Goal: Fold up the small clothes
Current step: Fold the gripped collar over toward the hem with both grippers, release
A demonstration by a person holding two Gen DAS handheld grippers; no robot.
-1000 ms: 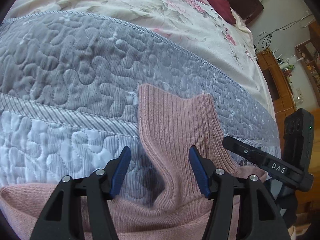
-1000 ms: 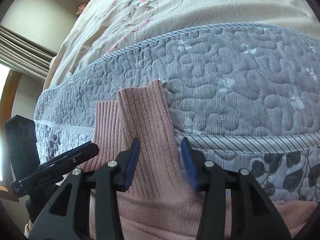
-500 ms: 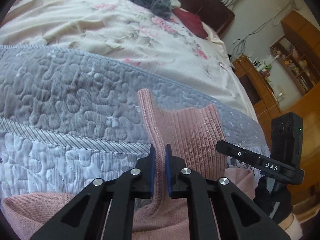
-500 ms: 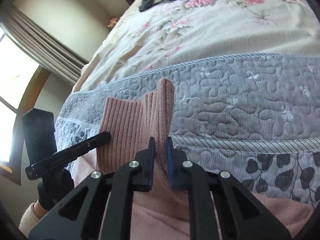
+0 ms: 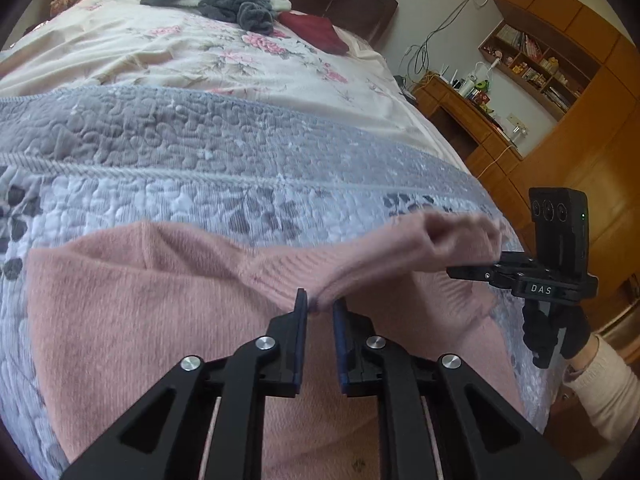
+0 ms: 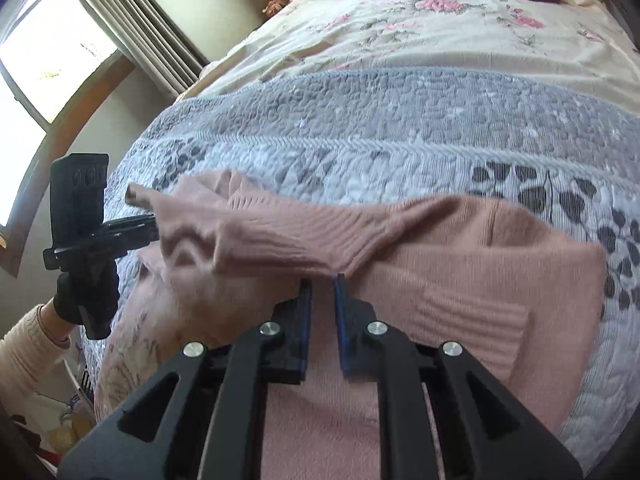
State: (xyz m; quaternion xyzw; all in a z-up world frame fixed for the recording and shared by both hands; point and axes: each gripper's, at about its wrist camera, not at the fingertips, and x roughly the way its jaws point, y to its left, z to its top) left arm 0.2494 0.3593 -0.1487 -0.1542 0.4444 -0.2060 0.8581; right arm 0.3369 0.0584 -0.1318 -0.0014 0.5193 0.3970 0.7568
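1. Surface: a bed [image 5: 248, 60] under a cream floral sheet, crossed by a grey-blue quilted cover [image 5: 200, 152] with a stippled, leaf-printed texture.
2. Pink ribbed knit sweater [image 5: 132, 312] lies on the quilt at lower centre of both frames.
3. Left gripper [image 5: 320, 306]: jaws nearly closed, pinching a raised ribbed fold. Right gripper [image 6: 322, 282]: same.
4. Left view only: wooden shelving [image 5: 536, 60], upper right. Right view only: window [image 6: 44, 60] and curtain [image 6: 132, 24], upper left.

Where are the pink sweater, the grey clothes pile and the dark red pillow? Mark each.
pink sweater [image 5: 132, 320], left wrist view, flat body panel.
grey clothes pile [image 5: 232, 0], left wrist view, middle of heap.
dark red pillow [image 5: 316, 30], left wrist view, top face.
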